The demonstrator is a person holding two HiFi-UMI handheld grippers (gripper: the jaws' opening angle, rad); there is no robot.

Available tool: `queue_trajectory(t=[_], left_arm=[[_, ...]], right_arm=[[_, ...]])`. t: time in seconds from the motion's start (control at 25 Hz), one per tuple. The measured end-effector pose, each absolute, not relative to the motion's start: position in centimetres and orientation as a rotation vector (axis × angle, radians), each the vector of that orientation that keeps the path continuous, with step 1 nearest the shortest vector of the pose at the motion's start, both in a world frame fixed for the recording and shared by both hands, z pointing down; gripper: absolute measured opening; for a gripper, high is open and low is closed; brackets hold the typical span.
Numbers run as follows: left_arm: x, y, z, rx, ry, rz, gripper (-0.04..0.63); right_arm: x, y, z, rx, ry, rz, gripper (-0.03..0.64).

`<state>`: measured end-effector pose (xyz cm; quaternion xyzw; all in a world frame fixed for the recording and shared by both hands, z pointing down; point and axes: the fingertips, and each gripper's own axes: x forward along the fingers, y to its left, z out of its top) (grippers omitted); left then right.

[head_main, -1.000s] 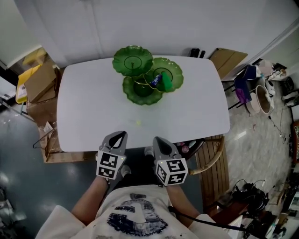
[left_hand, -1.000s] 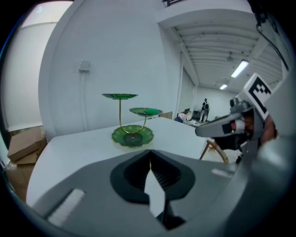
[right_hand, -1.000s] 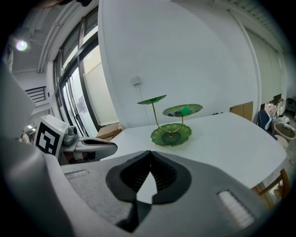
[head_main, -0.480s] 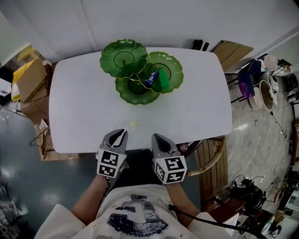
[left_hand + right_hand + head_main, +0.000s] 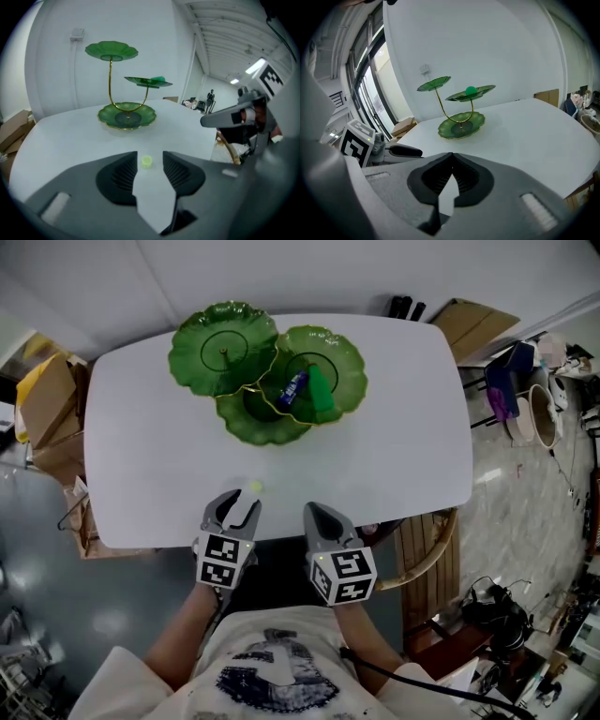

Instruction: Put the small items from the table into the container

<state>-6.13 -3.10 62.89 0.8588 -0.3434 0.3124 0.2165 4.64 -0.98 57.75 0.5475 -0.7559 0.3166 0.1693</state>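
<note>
Lowered, left hand-held gripper [image 5: 242, 506] is opening, tiny blurry item [image 5: 255, 487] just ahead; right hand-held gripper [image 5: 313, 513] closed.

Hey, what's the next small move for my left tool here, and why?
Probably ease the left tool forward and down until the little yellow-green piece sits between its pads, then close. Its jaws are opening, and the piece lies on the table just ahead of them, lined up with the gap but untouched.
</note>
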Motion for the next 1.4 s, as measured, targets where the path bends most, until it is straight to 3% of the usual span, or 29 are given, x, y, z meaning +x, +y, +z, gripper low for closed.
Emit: queue_trajectory(t=[0.24,1.16,1.4], left_arm=[[-5.3,-3.3,65.0,2.321,-0.915,0.895,0.202],[-3.9,-4.9,69.8,2.215,-0.922,0.971,0.199],[-4.0,-5.3,70.3,2.199,-0.96,0.974,0.166]], right_arm=[[5.4,-1.5,59.1,1.539,-2.133,0.934,0.0],[7.2,-4.4,61.8,1.5,-2.125,0.986,0.0],[8.0,-4.5,62.0,1.49,-2.12,0.995,0.0]])
